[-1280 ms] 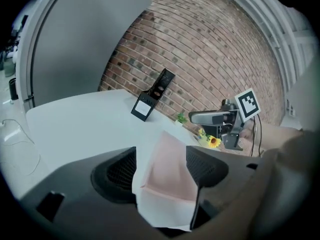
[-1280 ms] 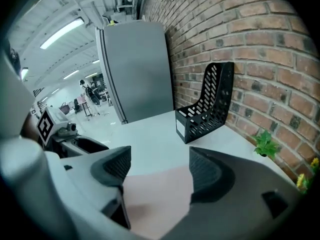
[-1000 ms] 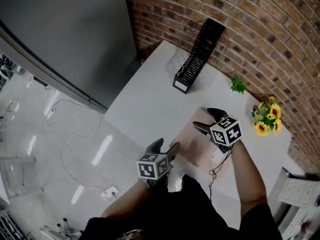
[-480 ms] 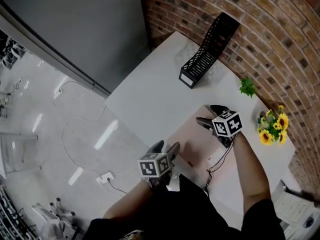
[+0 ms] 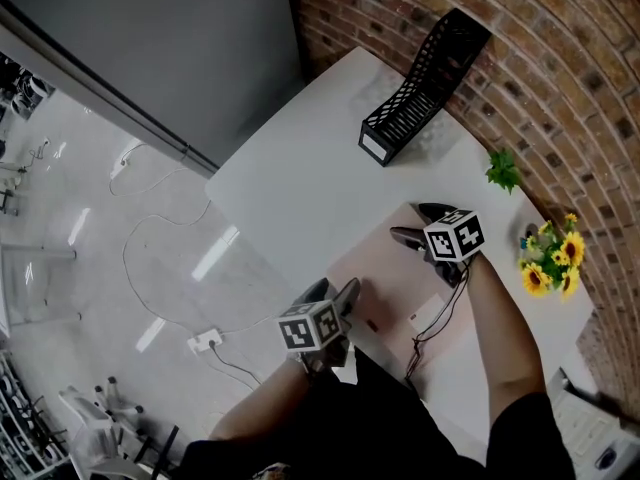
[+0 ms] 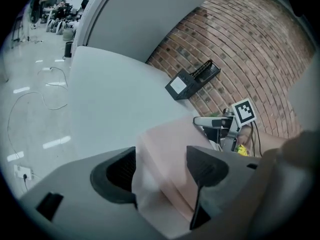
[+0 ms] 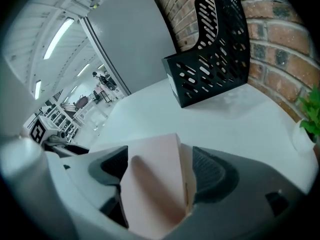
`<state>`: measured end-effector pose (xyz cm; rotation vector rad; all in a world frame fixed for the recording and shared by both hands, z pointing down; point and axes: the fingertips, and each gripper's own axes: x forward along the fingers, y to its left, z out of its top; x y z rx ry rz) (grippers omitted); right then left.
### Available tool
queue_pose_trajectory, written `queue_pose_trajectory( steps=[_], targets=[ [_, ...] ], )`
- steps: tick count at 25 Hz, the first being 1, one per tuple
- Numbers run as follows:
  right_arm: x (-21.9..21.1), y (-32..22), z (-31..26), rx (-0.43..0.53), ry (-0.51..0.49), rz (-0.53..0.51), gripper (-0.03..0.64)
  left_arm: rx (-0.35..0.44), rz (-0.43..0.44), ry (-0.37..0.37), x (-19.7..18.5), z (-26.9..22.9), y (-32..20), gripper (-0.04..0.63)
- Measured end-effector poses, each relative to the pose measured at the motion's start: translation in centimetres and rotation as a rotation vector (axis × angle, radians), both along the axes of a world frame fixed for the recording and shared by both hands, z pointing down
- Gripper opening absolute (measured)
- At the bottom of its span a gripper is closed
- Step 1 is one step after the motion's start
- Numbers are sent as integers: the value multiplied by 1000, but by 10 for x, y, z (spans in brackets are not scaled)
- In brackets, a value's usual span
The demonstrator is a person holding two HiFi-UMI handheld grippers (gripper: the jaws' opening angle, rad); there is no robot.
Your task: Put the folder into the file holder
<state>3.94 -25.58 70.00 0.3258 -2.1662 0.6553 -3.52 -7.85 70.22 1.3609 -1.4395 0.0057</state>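
A pale pink folder [image 5: 385,283] lies flat on the white table [image 5: 300,188]. The black slotted file holder [image 5: 420,93] stands at the table's far corner against the brick wall, well beyond the folder. My left gripper [image 5: 335,293] is open at the folder's near-left edge, and the folder [image 6: 165,154] shows between its fingers. My right gripper [image 5: 410,223] is at the folder's far side with its jaws opening. The folder's corner [image 7: 155,184] lies between them and the pads stand apart from it. The file holder [image 7: 210,69] is ahead of the right gripper.
A small green plant [image 5: 503,171] and a bunch of sunflowers [image 5: 550,258] stand on the table's right side by the brick wall. The table's left edge drops to a glossy floor with a cable and a power strip [image 5: 207,342]. A grey panel [image 5: 150,38] stands behind.
The head view has shifted a little, so the table sits higher and further right. Both grippers stay at the folder's edges; the right jaws look slightly wider.
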Motion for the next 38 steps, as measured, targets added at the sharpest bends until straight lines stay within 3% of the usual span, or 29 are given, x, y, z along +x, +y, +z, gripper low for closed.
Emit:
queue_pose_trajectory(
  steps=[10, 18, 28, 38],
  targets=[
    [-5, 1, 12, -118, -43, -2, 386, 4, -45, -20, -2, 7, -13, 304],
    [-7, -1, -2, -30, -61, -13, 354, 15, -33, -48, -5, 1, -17, 304],
    [-17, -19, -90, 162, -219, 57, 353, 190, -1, -204, -30, -72, -45, 304],
    [-16, -22, -195, 350, -375, 136, 353, 423, 68, -409, -53, -175, -68, 304]
  ],
)
